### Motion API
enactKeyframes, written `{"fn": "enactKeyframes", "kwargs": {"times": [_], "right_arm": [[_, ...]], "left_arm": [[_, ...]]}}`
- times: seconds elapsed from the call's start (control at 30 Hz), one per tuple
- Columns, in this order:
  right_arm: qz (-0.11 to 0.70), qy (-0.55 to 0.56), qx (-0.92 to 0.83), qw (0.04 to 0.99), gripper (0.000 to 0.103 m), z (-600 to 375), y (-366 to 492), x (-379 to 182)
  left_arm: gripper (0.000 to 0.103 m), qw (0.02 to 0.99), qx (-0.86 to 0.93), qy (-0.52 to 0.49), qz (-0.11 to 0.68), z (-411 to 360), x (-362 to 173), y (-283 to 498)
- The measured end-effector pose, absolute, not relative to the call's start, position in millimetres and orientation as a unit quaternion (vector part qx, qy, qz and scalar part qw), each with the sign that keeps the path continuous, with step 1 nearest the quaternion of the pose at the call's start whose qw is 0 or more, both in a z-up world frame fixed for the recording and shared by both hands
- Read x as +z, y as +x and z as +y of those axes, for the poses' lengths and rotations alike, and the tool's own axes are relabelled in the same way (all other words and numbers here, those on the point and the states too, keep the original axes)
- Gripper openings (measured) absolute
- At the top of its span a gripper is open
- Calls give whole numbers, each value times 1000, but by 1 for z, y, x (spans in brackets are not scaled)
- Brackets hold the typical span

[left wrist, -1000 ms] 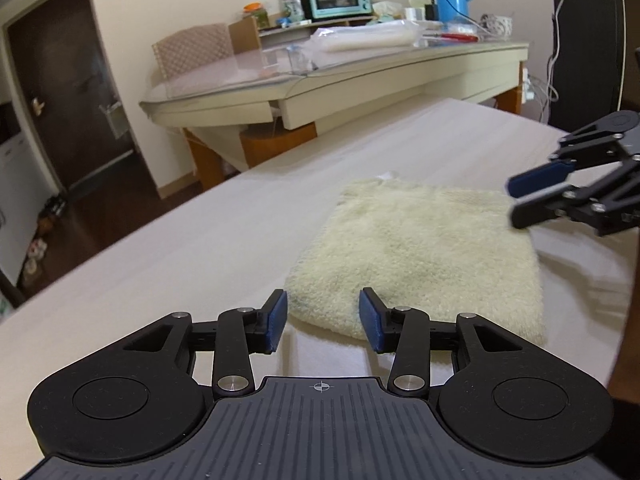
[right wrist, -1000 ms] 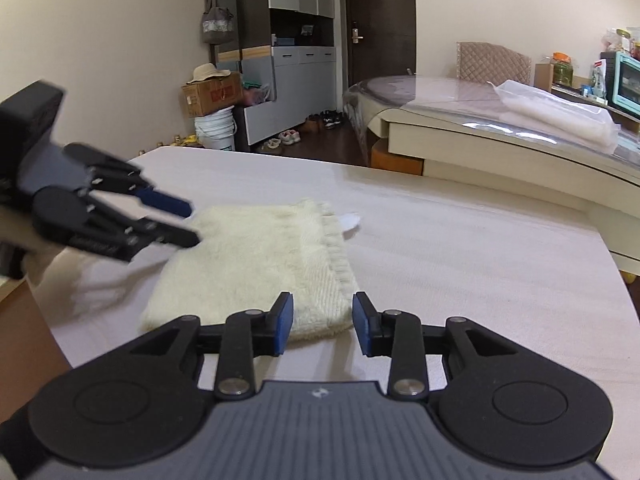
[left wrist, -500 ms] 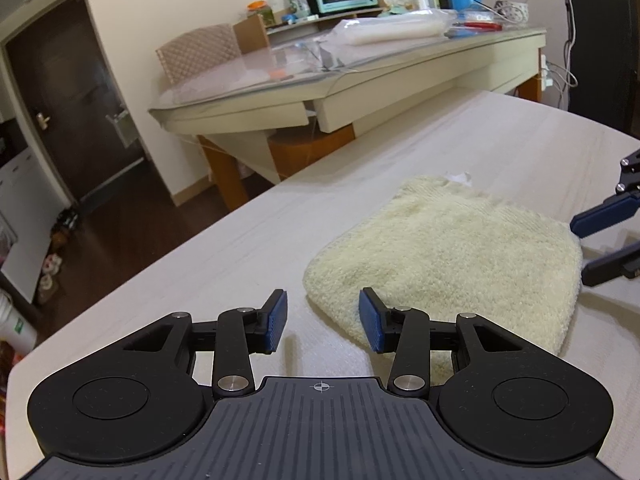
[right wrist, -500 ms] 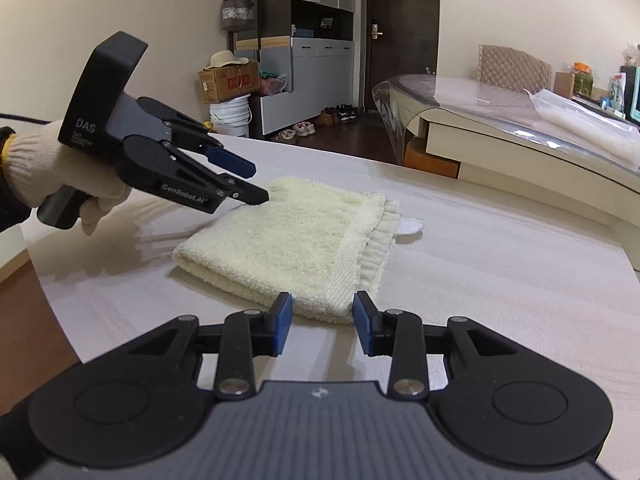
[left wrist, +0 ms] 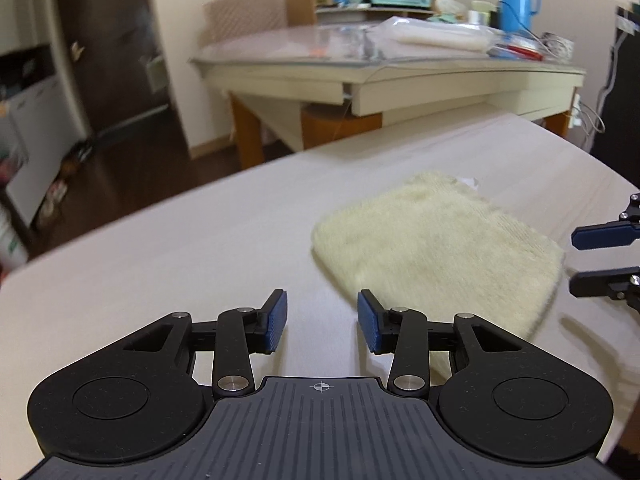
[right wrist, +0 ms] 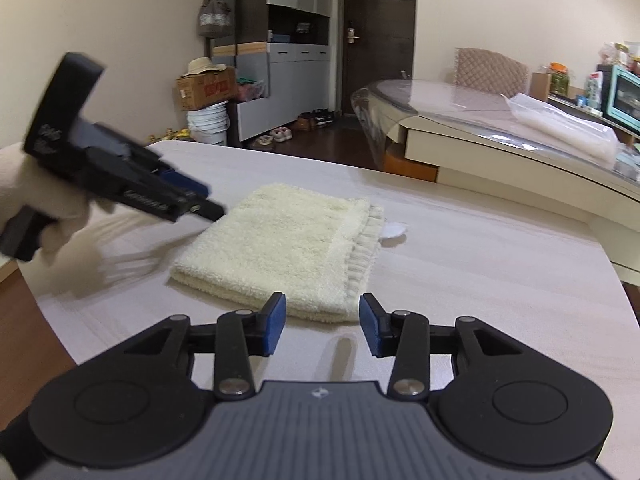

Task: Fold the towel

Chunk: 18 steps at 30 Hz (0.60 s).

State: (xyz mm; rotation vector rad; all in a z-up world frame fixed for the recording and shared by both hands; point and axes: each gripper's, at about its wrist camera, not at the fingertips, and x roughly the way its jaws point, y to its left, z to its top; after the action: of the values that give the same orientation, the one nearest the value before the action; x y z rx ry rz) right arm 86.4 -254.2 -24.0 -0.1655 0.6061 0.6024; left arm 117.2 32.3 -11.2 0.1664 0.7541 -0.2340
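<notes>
Both of your grippers are empty, and the towel (right wrist: 288,248) already lies folded into a compact stack on the desk (right wrist: 480,272), fringe edge and a small white tag (right wrist: 394,231) on the far right side as the right wrist sees it. Your left gripper (left wrist: 322,322) has its jaws parted over bare desk just beside the towel's near corner; your right gripper (right wrist: 322,322) has just been opening, nothing between its pads, with the towel's near edge lying just beyond them. My reading is that the fold is made and the step in hand is to let go and draw clear. Do that by backing each gripper off without brushing the pile, so the layers stay squared; if another fold is wanted, take the two near corners together.

Motion blurs your gloved hand (right wrist: 24,200) and the left gripper in the right wrist view. How many layers the stack has is hard to count, and its underside is hidden.
</notes>
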Motion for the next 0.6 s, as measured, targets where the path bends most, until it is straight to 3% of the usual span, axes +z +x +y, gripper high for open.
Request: {"fn": "enactKeyframes", "kwargs": {"times": [0.17, 0.33, 0.4, 0.6], "right_arm": [[298, -65, 275, 912, 51, -255, 79, -22], [299, -59, 266, 915, 56, -255, 73, -19], [302, -59, 263, 915, 58, -255, 71, -18], [306, -53, 258, 915, 62, -256, 68, -18]], "left_arm": [[52, 919, -94, 57, 378, 29, -12, 93], [67, 921, -81, 45, 379, 24, -12, 71], [78, 923, -72, 40, 376, 23, -11, 65], [86, 929, -55, 28, 366, 18, -7, 51]]}}
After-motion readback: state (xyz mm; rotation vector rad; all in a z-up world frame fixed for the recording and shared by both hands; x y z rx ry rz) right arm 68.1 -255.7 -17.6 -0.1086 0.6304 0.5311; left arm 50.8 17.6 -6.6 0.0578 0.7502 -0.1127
